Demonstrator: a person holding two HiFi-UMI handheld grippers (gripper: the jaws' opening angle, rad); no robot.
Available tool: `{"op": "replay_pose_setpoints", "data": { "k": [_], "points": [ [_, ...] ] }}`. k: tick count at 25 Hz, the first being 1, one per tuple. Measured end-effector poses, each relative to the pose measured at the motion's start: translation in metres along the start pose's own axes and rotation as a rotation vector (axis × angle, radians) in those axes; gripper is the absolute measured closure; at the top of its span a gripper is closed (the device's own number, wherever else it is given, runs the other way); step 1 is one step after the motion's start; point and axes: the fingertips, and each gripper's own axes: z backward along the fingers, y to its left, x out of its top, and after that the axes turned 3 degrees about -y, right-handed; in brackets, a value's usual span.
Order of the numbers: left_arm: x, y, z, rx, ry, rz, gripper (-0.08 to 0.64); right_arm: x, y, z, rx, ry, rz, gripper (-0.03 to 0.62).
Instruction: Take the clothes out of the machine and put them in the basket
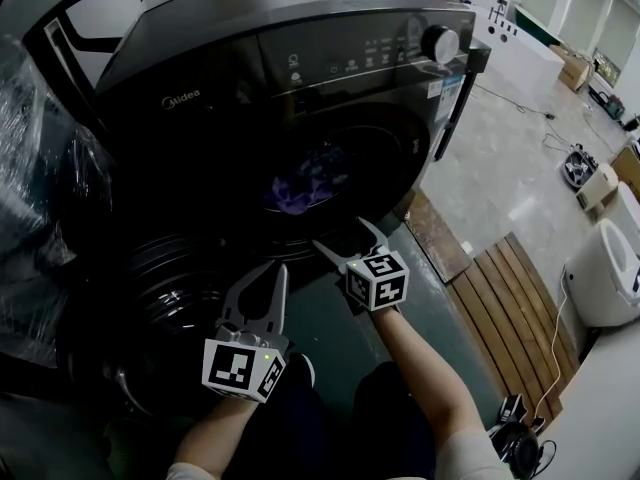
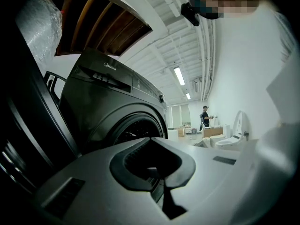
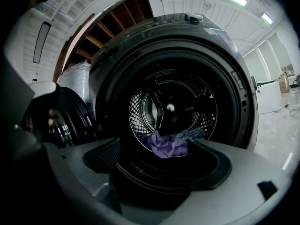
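Dim drum [image 3: 140, 108], purple clothes [image 3: 168, 145] half hidden inside

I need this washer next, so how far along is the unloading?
Done: the washer door is swung open. In hand: nothing yet. The right gripper is open and aimed at the drum, and the left gripper is shut on nothing. Left: the purple clothes lie in the drum, none lifted out. No basket shows in any view.

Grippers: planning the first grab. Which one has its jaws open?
The right gripper: its jaws stand wide apart, facing the purple cloth in the drum. On the left gripper the tips meet.
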Motion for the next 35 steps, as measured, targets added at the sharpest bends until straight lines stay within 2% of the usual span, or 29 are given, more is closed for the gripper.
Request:
{"op": "replay_pose_setpoints", "data": {
  "k": [4,8,23,35],
  "points": [
    [0.006,-0.002,-0.003,-0.023,-0.024,-0.010,0.543,-0.006,-0.007,-0.027,0.000,0.021,0.001,0.155],
    [0.004,0.002,-0.006,-0.032,-0.020,0.026,0.543,-0.010,-0.015,-0.051,-0.006,0.030,0.004,0.160],
    [0.003,0.007,-0.014,-0.076,-0.028,0.076,0.543,-0.025,-0.030,-0.121,-0.002,0.095,0.018,0.155],
    [-0.003,0.012,-0.020,-0.078,-0.021,0.093,0.543,-0.041,-0.031,-0.162,0.020,0.185,0.109,0.144]
  ]
}}
